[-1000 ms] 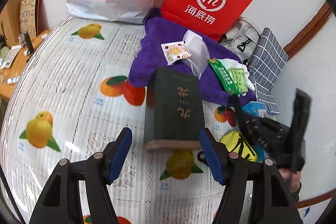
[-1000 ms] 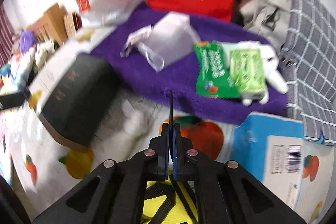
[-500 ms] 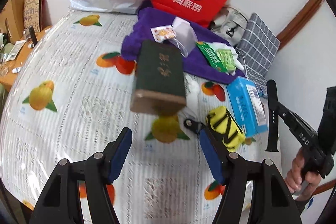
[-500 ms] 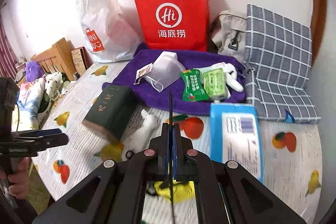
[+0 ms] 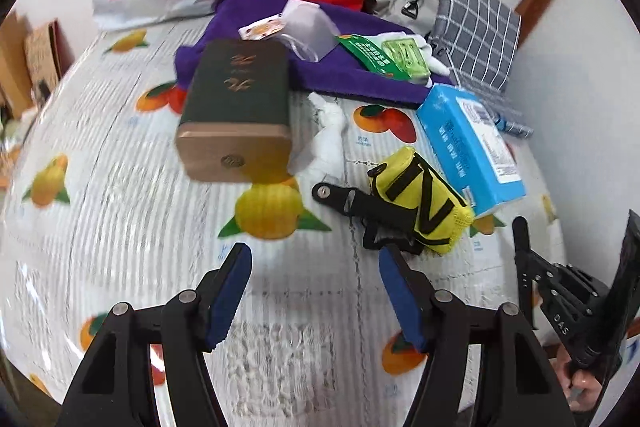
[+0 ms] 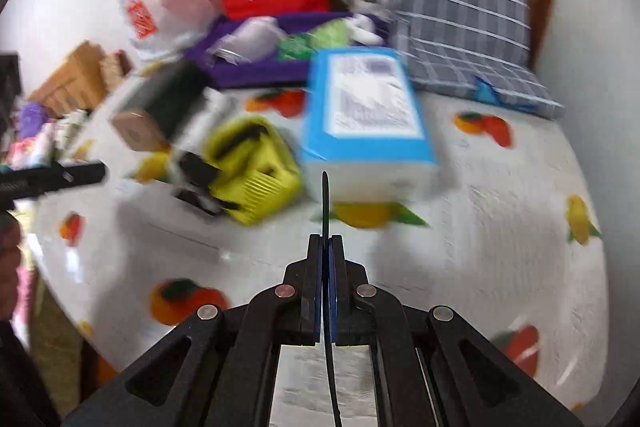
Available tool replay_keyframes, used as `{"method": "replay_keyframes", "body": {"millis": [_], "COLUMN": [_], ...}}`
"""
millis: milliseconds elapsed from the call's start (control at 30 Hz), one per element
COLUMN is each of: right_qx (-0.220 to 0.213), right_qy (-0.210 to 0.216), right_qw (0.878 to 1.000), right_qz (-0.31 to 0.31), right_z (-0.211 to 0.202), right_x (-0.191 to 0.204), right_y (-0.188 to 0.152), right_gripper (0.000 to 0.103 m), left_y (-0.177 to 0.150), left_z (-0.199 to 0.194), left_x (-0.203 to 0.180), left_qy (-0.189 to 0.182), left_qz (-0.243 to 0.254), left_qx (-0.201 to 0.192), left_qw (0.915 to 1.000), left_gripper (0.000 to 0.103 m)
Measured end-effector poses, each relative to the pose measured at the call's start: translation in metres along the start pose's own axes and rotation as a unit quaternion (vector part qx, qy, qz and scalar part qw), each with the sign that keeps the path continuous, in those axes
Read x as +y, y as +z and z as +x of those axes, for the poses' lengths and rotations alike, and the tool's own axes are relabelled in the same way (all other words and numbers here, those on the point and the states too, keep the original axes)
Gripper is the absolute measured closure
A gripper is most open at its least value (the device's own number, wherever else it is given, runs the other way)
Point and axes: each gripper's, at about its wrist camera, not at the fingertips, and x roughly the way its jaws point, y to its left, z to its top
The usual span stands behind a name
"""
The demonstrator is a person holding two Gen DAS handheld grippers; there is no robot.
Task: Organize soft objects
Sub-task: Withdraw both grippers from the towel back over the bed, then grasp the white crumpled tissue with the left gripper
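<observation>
Both hand-held grippers [image 5: 316, 291] further back.

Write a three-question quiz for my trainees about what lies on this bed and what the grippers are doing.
1. True or false: the right gripper has its jaws shut on a thin black strip.
2. What lies on the purple towel? A) green packets B) a mug C) a shoe
3. Fill in: the box right beside the yellow pouch is ____.

Key: 1 true; 2 A; 3 blue.
</observation>
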Motion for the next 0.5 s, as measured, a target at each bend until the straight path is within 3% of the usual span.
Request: {"method": "replay_keyframes", "body": {"millis": [100, 233, 500], "right_qx": [0.009, 0.023, 0.026], "right_qy": [0.002, 0.006, 0.038], "right_qw": [1.000, 0.999, 0.998], "right_qz": [0.012, 0.031, 0.039], "right_z": [0.011, 0.030, 0.040], "right_x": [-0.010, -0.021, -0.030], "right_y": [-0.007, -0.013, -0.017], "right_gripper": [0.100, 0.100, 0.100], "left_y": [0.008, 0.021, 0.063], "left_z": [0.006, 0.014, 0.044], "left_x": [-0.017, -0.040, -0.052], "left_qy": [-0.003, 0.022, 0.051], "left_qz": [0.030, 0.078, 0.090], "left_qx": [-0.002, -0.022, -0.019], "left_qw": [0.9996, 0.9965, 0.9944], "left_gripper": [0.040, 0.040, 0.044]}}
